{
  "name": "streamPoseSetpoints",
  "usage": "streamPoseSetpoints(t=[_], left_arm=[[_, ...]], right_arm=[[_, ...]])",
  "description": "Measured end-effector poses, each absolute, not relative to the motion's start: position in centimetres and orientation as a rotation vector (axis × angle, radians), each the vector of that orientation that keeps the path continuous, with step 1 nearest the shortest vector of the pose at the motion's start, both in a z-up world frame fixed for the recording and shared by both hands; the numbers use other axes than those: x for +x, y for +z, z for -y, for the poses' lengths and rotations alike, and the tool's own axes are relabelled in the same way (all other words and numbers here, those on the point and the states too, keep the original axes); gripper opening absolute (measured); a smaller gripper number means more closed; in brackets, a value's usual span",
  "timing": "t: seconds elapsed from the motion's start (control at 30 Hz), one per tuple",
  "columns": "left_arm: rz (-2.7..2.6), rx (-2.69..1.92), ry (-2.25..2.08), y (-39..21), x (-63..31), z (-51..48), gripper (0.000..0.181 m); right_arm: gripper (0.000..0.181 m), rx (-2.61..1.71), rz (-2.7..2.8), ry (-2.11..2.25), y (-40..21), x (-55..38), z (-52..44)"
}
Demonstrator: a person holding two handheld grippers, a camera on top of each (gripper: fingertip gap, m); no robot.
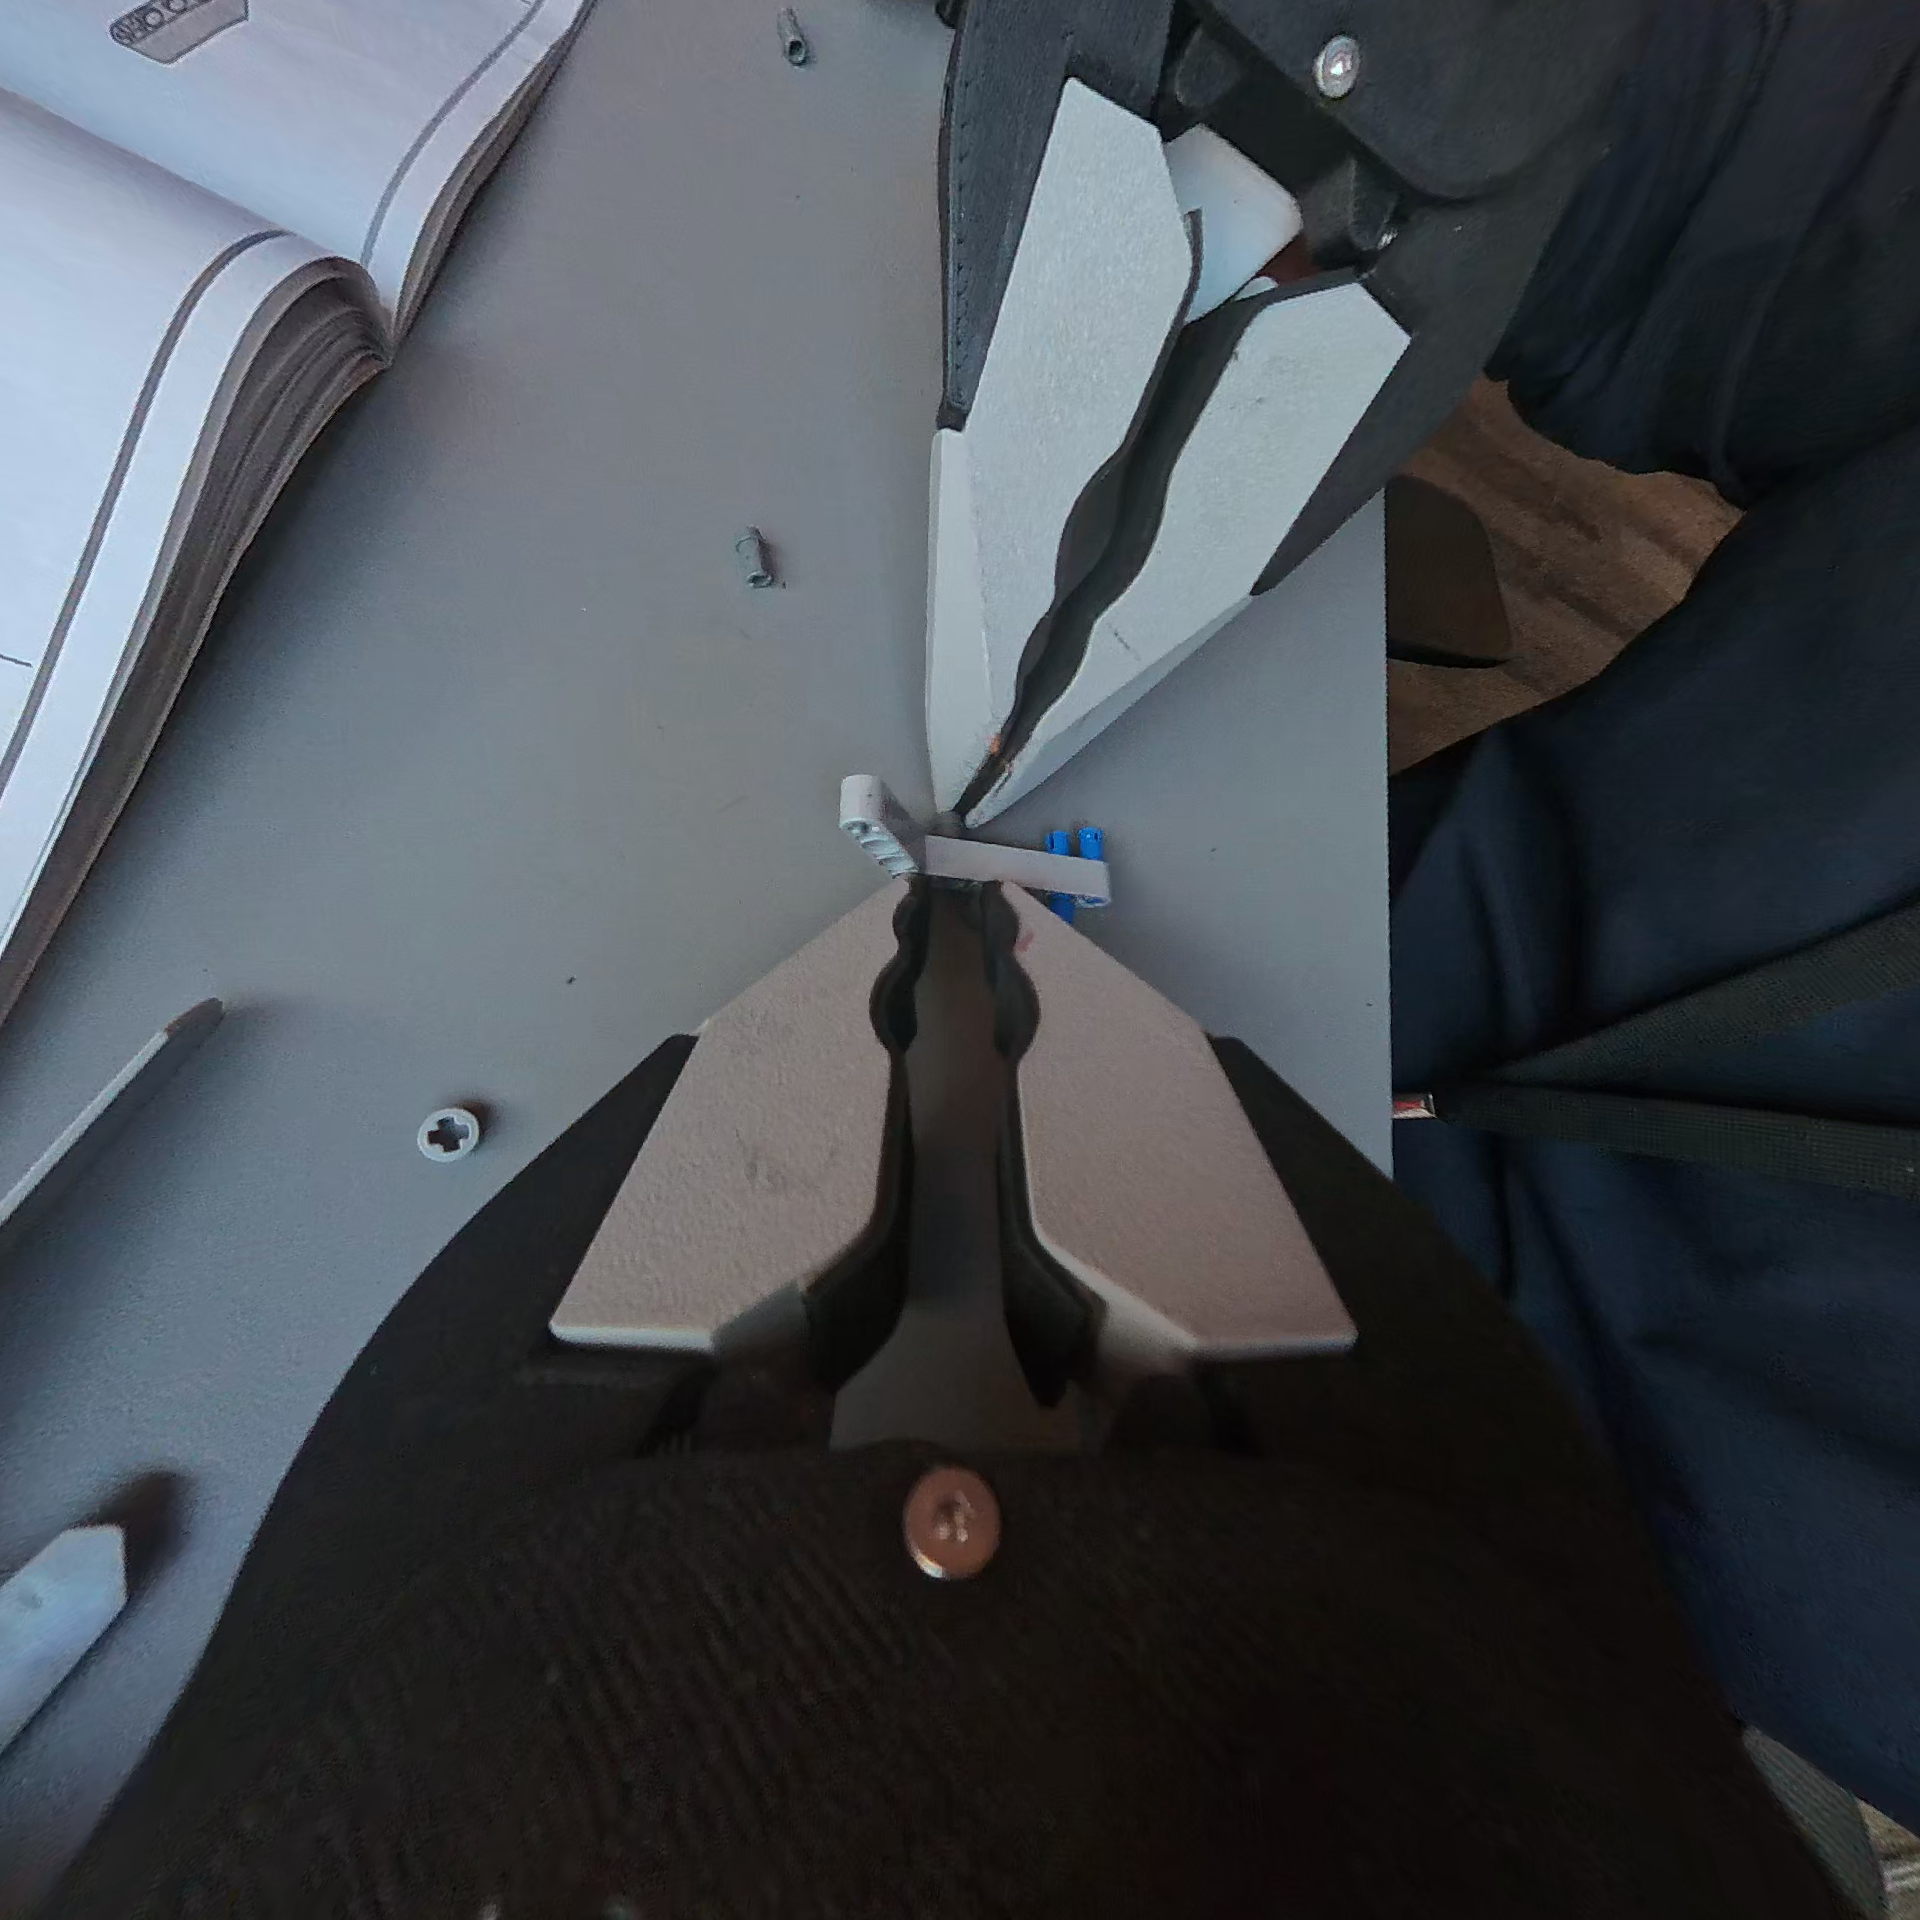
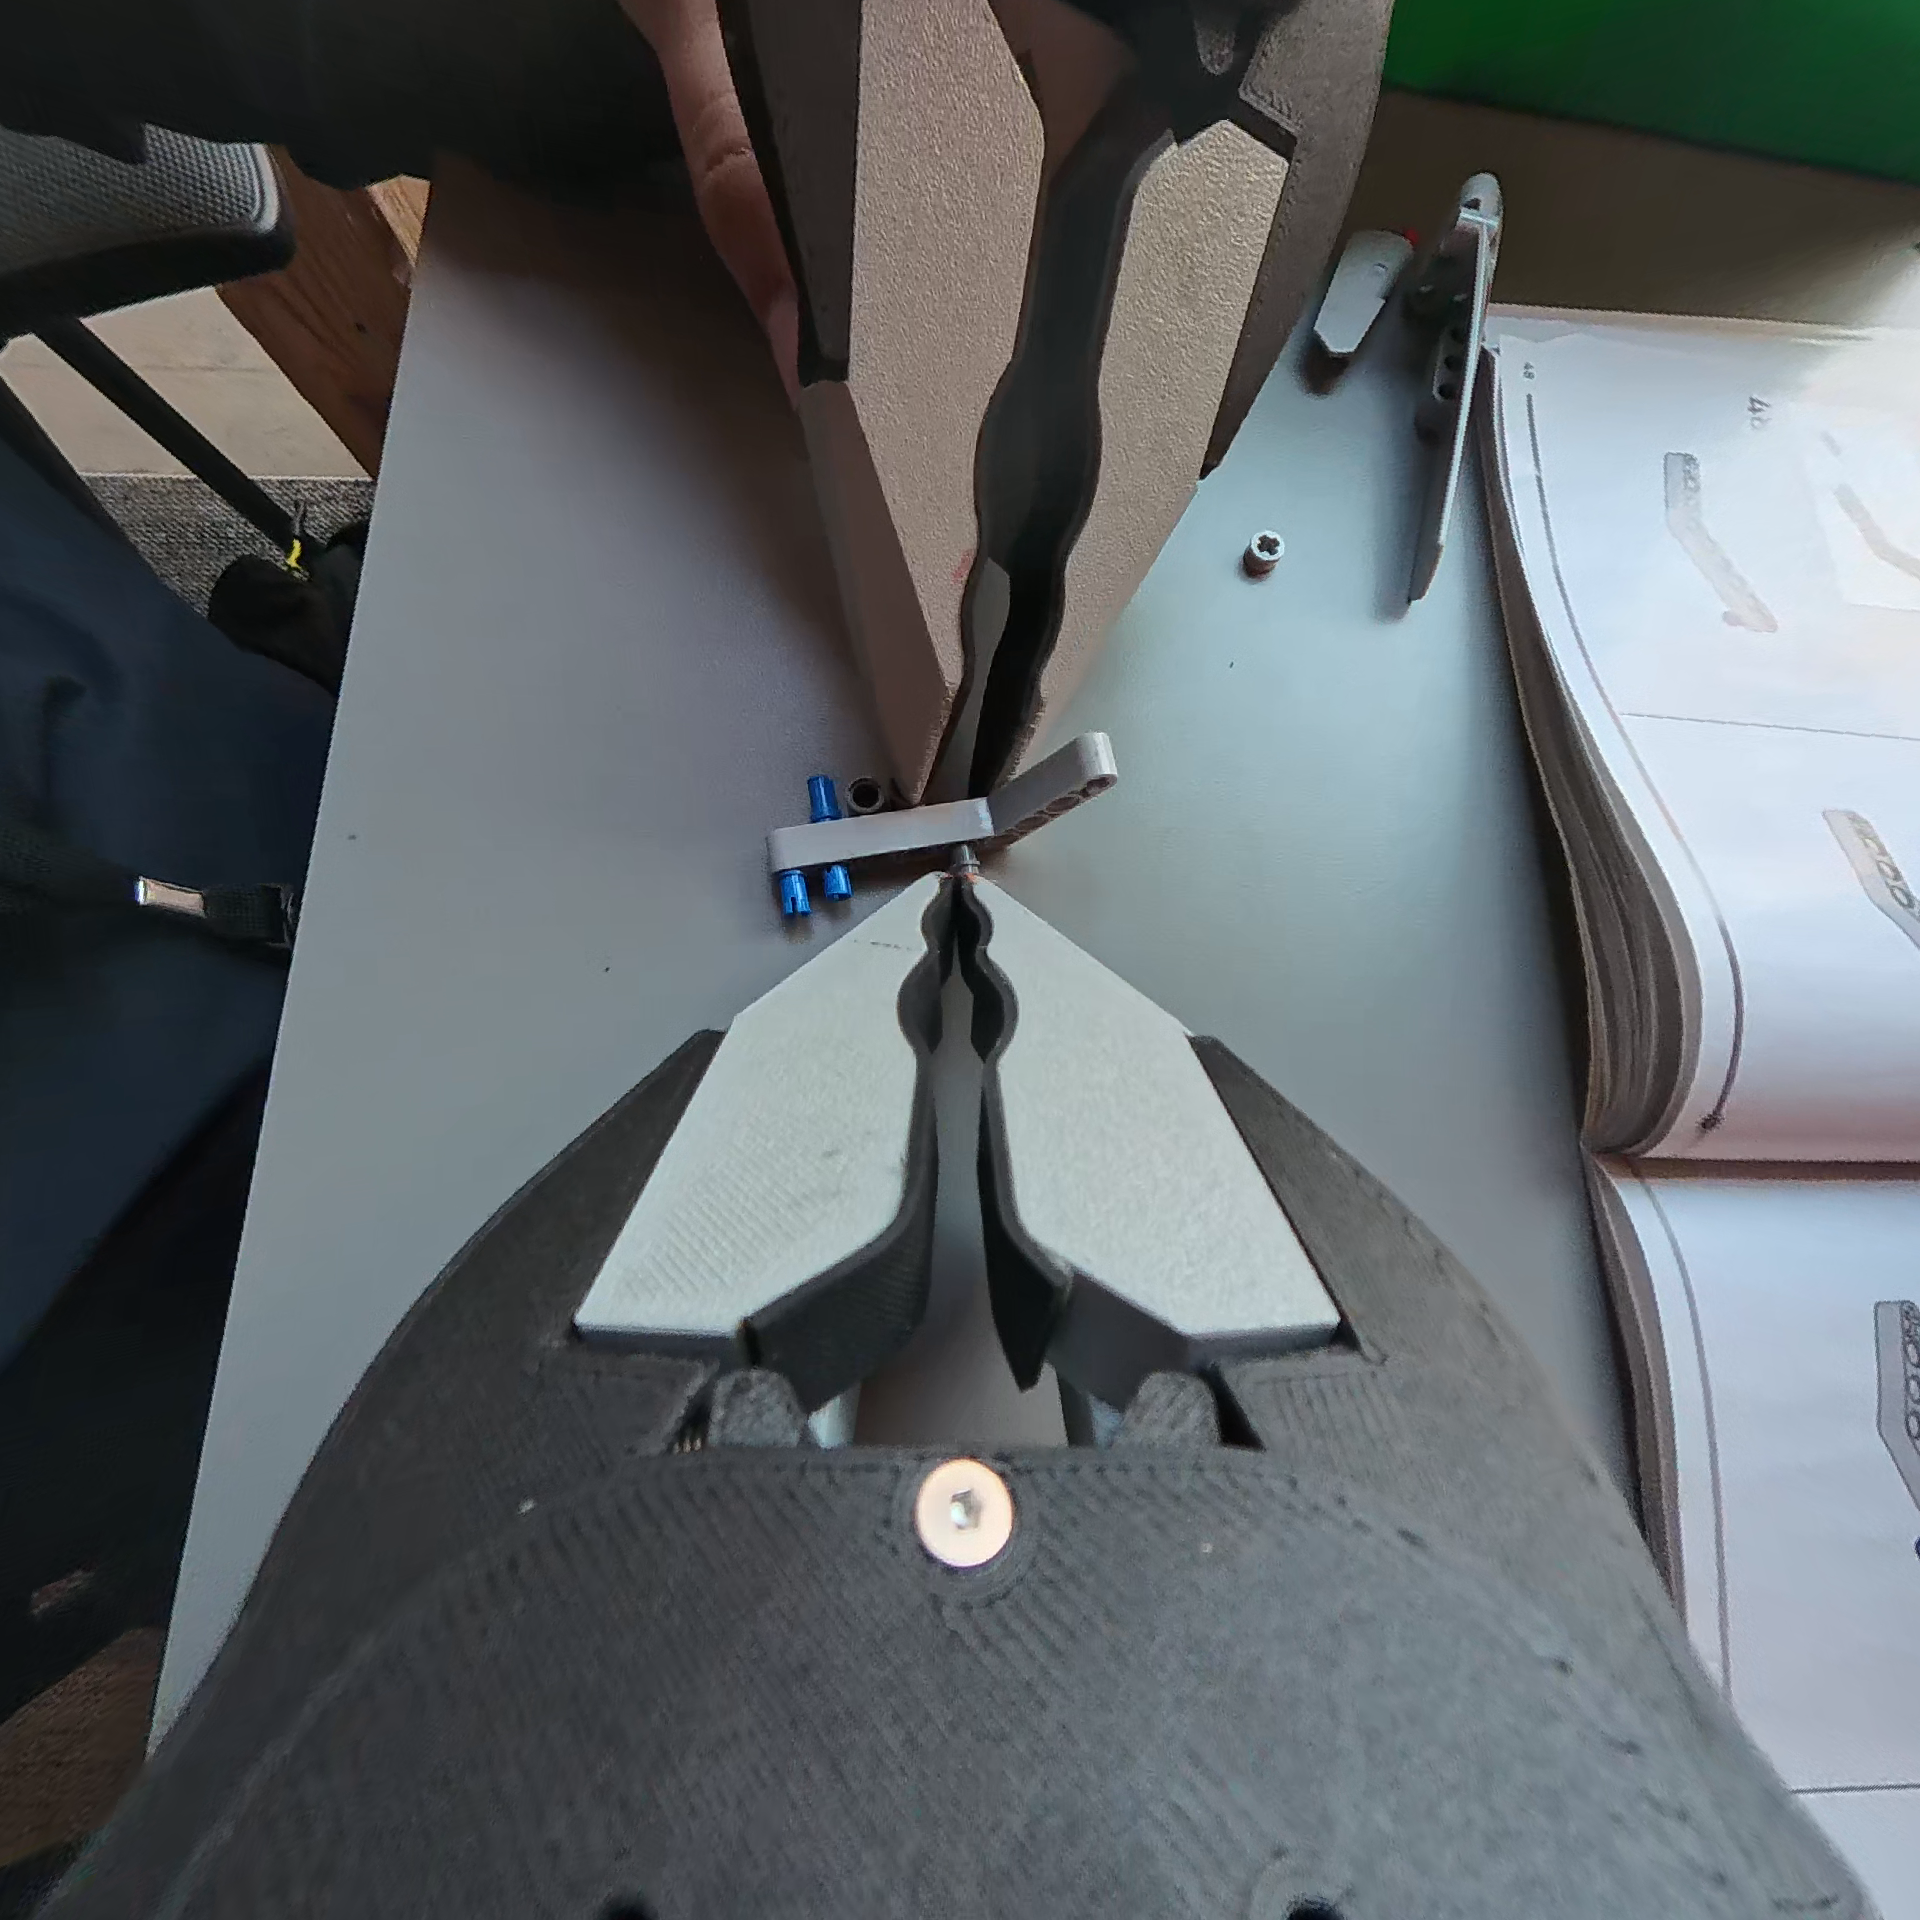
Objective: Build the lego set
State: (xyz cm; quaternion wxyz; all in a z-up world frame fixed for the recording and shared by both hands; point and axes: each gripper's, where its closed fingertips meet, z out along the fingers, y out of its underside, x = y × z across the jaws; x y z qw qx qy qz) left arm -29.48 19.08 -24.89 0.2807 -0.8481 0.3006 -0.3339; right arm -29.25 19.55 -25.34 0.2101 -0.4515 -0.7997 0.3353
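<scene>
A light grey bent lego beam with blue pins in one end is held just above the grey table. My left gripper is shut on the beam near its bend. In the right wrist view the left gripper comes from above onto the beam, whose blue pins stick out at the left end. My right gripper is shut on a small dark pin, whose tip touches the beam's edge. The right gripper meets the beam from the far side in the left wrist view.
An open instruction booklet lies along one table side. Loose parts lie about: a grey bush, two small dark pins, long grey pieces. The table edge and a person's legs are close by. Less than 4 cm separates the two grippers' tips. The grey bush lies around 9 cm away from my left fingertips.
</scene>
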Motion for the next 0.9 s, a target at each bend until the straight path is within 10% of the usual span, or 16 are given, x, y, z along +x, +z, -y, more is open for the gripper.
streamPoseSetpoints(t=[0.9], left_arm=[[-0.821,-2.264,-0.900,-24.83,-29.14,-19.00,0.000]], right_arm=[[0.004,-1.309,2.231,0.968,-25.26,-28.57,-19.50]])
